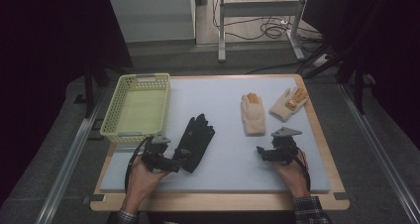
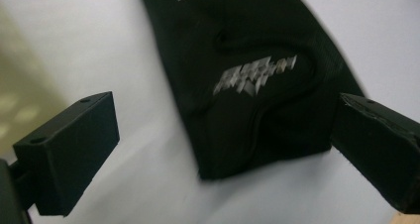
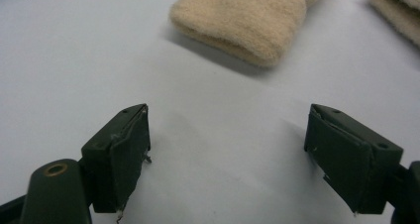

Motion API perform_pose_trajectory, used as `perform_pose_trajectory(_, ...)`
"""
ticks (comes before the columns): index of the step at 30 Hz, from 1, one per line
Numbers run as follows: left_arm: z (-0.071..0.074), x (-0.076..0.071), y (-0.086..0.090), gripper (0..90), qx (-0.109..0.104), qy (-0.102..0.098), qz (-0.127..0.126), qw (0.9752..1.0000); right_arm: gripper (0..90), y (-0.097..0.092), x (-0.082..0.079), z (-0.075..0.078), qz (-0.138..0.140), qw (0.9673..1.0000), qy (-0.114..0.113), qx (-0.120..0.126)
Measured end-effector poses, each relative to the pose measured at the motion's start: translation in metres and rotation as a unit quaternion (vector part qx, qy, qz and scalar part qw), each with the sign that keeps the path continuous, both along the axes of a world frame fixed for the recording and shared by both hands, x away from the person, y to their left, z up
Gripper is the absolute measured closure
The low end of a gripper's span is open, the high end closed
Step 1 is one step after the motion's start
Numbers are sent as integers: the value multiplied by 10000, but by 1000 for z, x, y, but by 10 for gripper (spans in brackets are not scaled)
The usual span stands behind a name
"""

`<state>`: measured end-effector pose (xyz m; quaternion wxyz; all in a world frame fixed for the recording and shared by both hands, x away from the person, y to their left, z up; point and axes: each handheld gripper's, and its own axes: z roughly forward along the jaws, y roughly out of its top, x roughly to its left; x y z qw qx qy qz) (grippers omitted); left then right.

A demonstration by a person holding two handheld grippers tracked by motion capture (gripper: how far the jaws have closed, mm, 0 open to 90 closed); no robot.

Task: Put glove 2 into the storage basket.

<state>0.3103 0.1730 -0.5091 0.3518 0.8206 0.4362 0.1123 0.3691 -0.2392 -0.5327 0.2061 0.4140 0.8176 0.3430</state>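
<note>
Silver print (image 2: 255, 74) on black glove (image 2: 247, 85).

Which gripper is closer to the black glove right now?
Left. The left gripper is at the cuff of the black glove, jaws open; the right gripper sits apart, toward the beige gloves.

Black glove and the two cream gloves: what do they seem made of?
The black glove looks like thin, smooth synthetic knit, matte, with a silvery printed logo and soft creases. The near cream glove looks fuzzy, like fleece or brushed wool, with a thick cuff edge. The far cream glove seems alike, though too small to be sure.
</note>
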Motion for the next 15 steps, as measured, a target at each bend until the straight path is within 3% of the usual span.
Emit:
perform_pose_trajectory(5, 4, 18, -20, 0, -96, 135, -45, 9999, 173, 0, 0, 0, 1, 10000, -6, -2)
perform_pose_trajectory(8, 8, 23, -36, 0, -166, 102, -112, 9997, 173, 0, 0, 0, 6, 10000, -1, -3)
perform_pose_trajectory(13, 2, 35, -51, 0, 297, 144, 325, 9989, 173, 0, 0, 0, 6, 10000, -9, -8)
perform_pose_trajectory(15, -3, 40, -49, 0, 321, 242, 451, 9982, 173, 0, 0, 0, 7, 10000, -10, -8)
